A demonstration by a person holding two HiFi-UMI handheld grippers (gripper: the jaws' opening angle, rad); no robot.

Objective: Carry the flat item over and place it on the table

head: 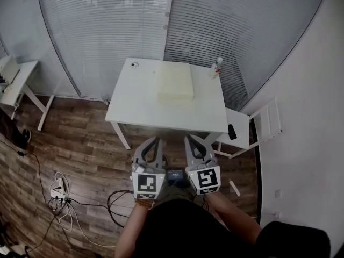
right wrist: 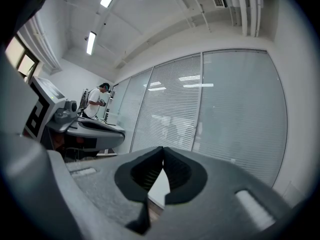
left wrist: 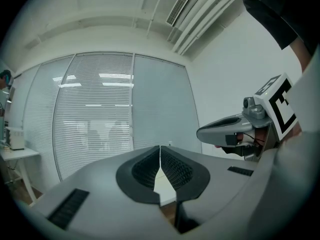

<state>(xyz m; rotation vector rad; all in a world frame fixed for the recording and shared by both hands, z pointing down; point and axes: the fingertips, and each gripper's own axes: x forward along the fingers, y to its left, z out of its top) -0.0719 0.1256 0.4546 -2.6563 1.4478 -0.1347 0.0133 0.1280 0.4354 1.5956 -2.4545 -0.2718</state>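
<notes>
A pale cream flat slab lies on the white table, toward its far middle. Both grippers hover side by side over the wooden floor, short of the table's near edge and apart from the slab. My left gripper is shut with nothing in it; in the left gripper view its black pads meet, and the right gripper shows at the right. My right gripper is also shut and empty, its pads touching in the right gripper view.
A small white bottle stands at the table's far right corner. A white chair with a dark phone on it sits right of the table. Another white desk is at far left. Cables and a power strip lie on the floor. Window blinds run behind the table.
</notes>
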